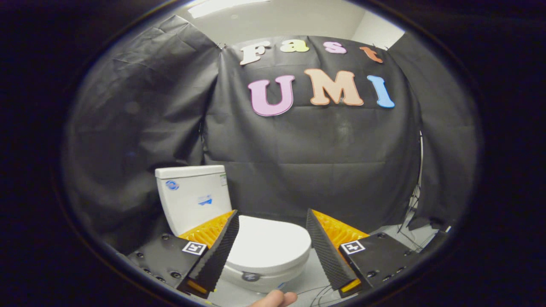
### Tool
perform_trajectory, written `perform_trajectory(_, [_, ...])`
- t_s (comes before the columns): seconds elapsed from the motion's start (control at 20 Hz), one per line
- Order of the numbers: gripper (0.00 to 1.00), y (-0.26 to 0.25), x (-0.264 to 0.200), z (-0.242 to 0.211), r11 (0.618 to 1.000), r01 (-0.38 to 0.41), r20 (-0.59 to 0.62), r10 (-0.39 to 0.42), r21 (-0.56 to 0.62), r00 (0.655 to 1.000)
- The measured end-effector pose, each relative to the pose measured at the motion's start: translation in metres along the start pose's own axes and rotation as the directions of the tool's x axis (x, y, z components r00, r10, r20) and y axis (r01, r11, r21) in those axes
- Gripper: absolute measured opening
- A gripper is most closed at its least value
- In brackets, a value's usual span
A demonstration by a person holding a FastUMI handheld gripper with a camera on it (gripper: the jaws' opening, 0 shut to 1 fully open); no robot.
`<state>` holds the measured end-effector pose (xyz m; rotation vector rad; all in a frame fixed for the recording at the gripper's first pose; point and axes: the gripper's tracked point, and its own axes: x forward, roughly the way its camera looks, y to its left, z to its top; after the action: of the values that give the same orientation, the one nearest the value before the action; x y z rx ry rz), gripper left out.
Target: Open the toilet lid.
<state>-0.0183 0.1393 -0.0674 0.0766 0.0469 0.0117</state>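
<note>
Toilet lid (271, 245) is the landmark: it lies flat and closed over the bowl, seen in the gap between the two fingers and a little beyond their tips. Behind the lid, to its far left, the tank (192, 198) stands upright against the black cloth wall. The lid's long axis runs from the tank end, where its hinge must sit, out to its rounded front edge, which points toward the camera and slightly to the right.

The gripper (272, 219) hovers in front of and above the lid with its fingers spread wide and nothing between them; neither finger touches the lid. That wide stance looks chosen to bracket the front lip, since that is the free end farthest from the hinge and the easiest place to lift. A fingertip (275, 298) of the person's hand shows just nearer than the lid's front. Thin cables trail on the floor (313, 273) to the lid's right.
</note>
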Motion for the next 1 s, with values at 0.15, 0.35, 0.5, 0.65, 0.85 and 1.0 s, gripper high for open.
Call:
perform_trajectory(0.15, [0.98,0.028,-0.023,-0.012,1.0,0.005,-0.026,-0.004,0.012,1.0])
perform_trajectory(0.35, [0.98,0.047,-0.051,-0.017,0.999,0.041,-0.031,-0.041,0.01,0.999])
perform_trajectory(0.5, [0.98,0.056,-0.061,-0.034,0.998,0.065,-0.006,-0.065,0.021,0.998])
perform_trajectory(0.65, [0.98,0.06,-0.065,-0.063,0.996,0.074,-0.078,-0.071,0.046,0.994])
perform_trajectory(0.85, [0.98,0.058,-0.067,-0.062,0.995,0.098,-0.075,-0.095,0.036,0.993])
perform_trajectory(1.0, [0.98,0.06,-0.06,-0.061,0.994,0.102,-0.065,-0.099,0.044,0.993])
